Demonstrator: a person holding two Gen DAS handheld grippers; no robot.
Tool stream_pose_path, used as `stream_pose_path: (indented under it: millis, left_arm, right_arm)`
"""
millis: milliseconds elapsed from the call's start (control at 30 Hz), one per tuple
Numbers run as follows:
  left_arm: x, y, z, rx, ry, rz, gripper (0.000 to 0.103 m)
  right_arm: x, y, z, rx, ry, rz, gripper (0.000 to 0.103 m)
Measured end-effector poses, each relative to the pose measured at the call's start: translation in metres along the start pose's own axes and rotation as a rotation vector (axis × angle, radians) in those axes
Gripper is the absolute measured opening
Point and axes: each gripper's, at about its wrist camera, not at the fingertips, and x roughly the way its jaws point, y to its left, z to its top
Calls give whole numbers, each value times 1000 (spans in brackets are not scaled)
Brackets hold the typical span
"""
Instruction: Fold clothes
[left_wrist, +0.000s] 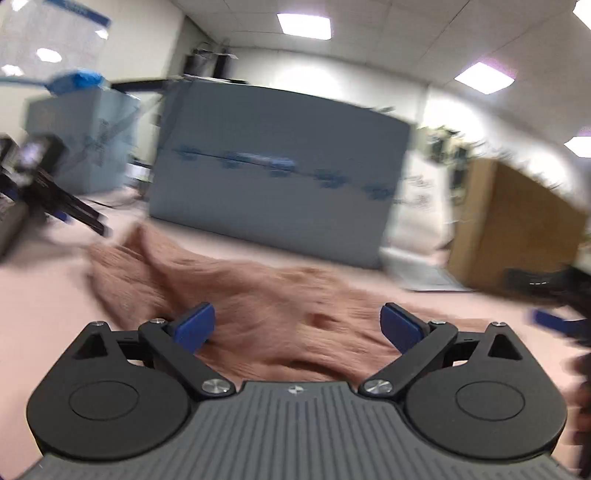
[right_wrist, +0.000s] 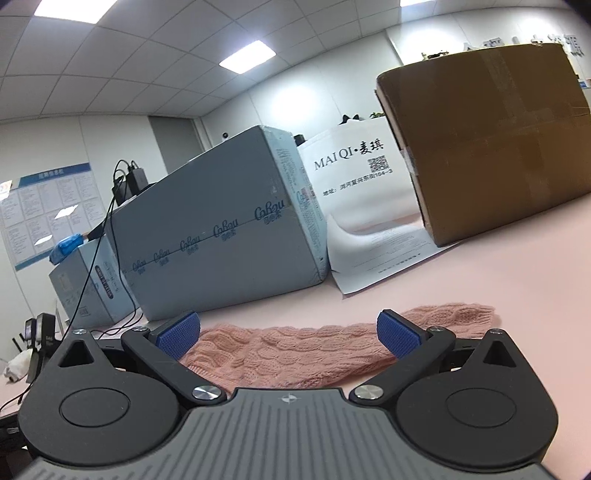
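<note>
The right tongs (right_wrist: 288, 332) are hovering with jaws standing wide apart over a pink knitted garment (right_wrist: 314, 347) that is lying flat on the pink counter (right_wrist: 498, 280). Along the counter's far edge, a grey-blue box (right_wrist: 214, 229), a white bag (right_wrist: 354, 173) and a brown carton (right_wrist: 491, 147) are standing side by side.
</note>
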Motion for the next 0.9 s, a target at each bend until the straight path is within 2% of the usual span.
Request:
stream_pose_path:
  millis: [67,100,167,200,233,267,333,400,433,467,533,600,633,700,733,833,867,900]
  left_arm:
    - [-8,-6,-7,61,22,-86,96]
    - [-16,-5,-10,101,7,-121,96]
    - [-31,4,-8,122,-68,-141,96]
    - [-41,15,-4,109,-133,-130,97]
    - [-47,25,2,84,-181,-111,102]
    - [-48,36,8,41,-214,-92,103]
    - [-46,66,22,-95,-274,-50,103]
    - [-31,83,32,-171,-257,-59,103]
    - [-24,85,36,-163,-240,-73,103]
    - [-14,82,41,-134,-213,-78,103]
    - [15,59,48,7,-91,-14,103]
    - [41,34,41,124,37,96,90]
    - [50,24,35,170,76,147,83]
    - [60,12,22,223,123,196,70]
    - [64,7,16,241,145,216,60]
    - [71,15,12,160,205,275,45]
    - [69,22,13,105,200,294,33]
    - [63,32,15,10,180,310,26]
  right_arm:
    - [2,3,-1,-13,16,23,103]
    - [3,4,-2,-22,24,35,103]
    - [6,8,-4,-39,58,66,103]
    - [9,10,-6,-40,83,89,103]
    - [12,12,-7,-39,112,116,103]
    - [14,15,-9,-40,136,137,103]
    - [18,21,-13,-52,171,165,103]
    - [19,29,-18,-94,192,176,103]
    - [20,32,-21,-121,200,177,103]
    - [20,36,-23,-149,208,179,103]
    - [21,42,-27,-193,222,184,103]
    - [21,43,-29,-209,228,191,103]
    - [20,44,-29,-213,227,190,103]
    - [19,44,-29,-217,223,188,103]
    - [18,43,-29,-218,222,188,103]
    - [16,42,-27,-222,214,193,103]
    - [15,42,-27,-224,210,195,103]
    - [14,42,-26,-225,206,197,103]
